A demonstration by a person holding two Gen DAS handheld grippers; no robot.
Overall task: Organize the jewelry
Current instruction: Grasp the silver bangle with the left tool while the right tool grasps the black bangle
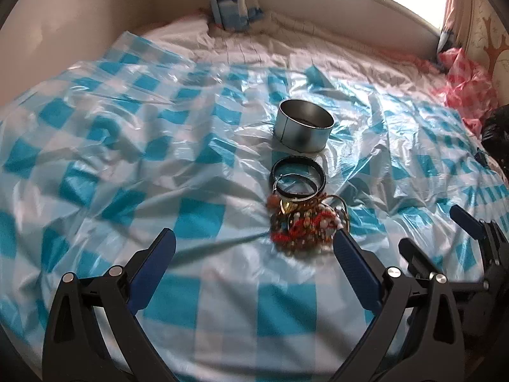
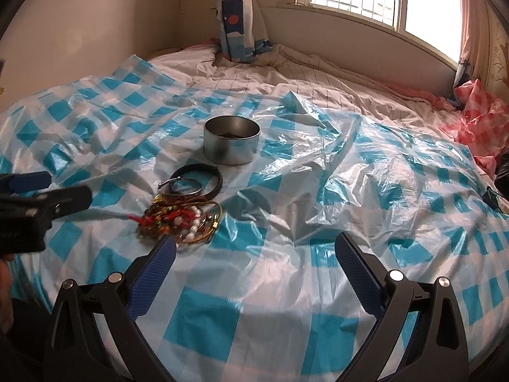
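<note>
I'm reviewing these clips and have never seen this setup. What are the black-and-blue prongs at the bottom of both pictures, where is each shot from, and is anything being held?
There is no robot here: a person holds a two-finger grasping tool in each hand, with a camera on each looking along its fingers. One picture comes from the left tool, the other from the right tool. Both are open and hold nothing.

They hover over a bed covered by a blue-and-white checked plastic sheet. On it stands an open round metal tin with something dark inside. Nearer lie a black bangle, a thin silver bangle, and a tangled pile of red, white and brown beaded bracelets. A crumpled pink checked plastic sheet lies at the far right.
</note>
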